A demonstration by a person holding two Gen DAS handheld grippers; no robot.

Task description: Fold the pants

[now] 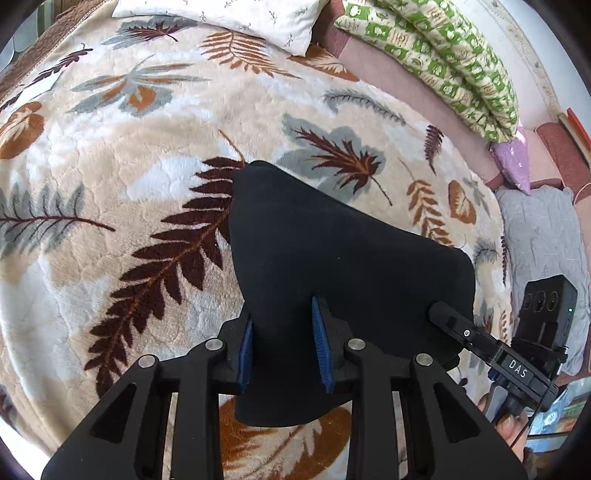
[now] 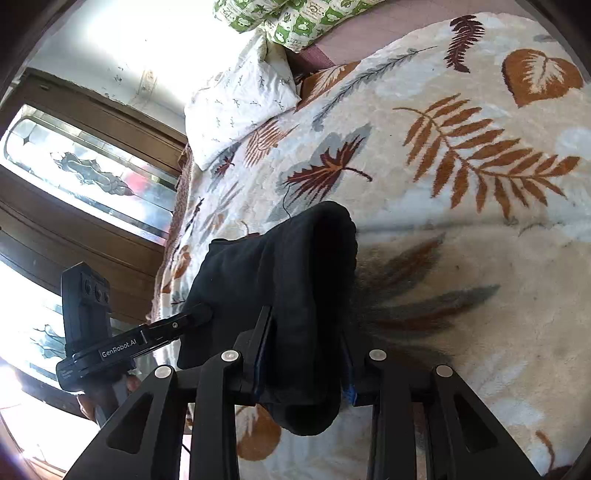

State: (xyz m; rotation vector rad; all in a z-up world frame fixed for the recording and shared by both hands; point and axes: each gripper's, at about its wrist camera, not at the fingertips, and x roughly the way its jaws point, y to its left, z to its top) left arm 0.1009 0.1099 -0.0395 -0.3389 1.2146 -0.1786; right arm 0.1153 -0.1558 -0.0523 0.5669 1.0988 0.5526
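Note:
The black pants [image 1: 332,251] are held up above the leaf-patterned blanket [image 1: 110,147] on the bed. My left gripper [image 1: 284,332] is shut on one edge of the pants, blue pads pressing the cloth. My right gripper [image 2: 306,347] is shut on the other edge of the pants [image 2: 291,280], which drape over and hang below its fingers. The right gripper [image 1: 447,317] shows at the right of the left wrist view, biting the cloth. The left gripper [image 2: 199,314] shows at the left of the right wrist view, also on the cloth.
A white pillow [image 1: 221,18] and a green patterned quilt [image 1: 443,55] lie at the head of the bed. A purple bag [image 1: 513,158] and grey cloth [image 1: 543,240] sit at the right. A wooden-framed window [image 2: 81,166] is beside the bed.

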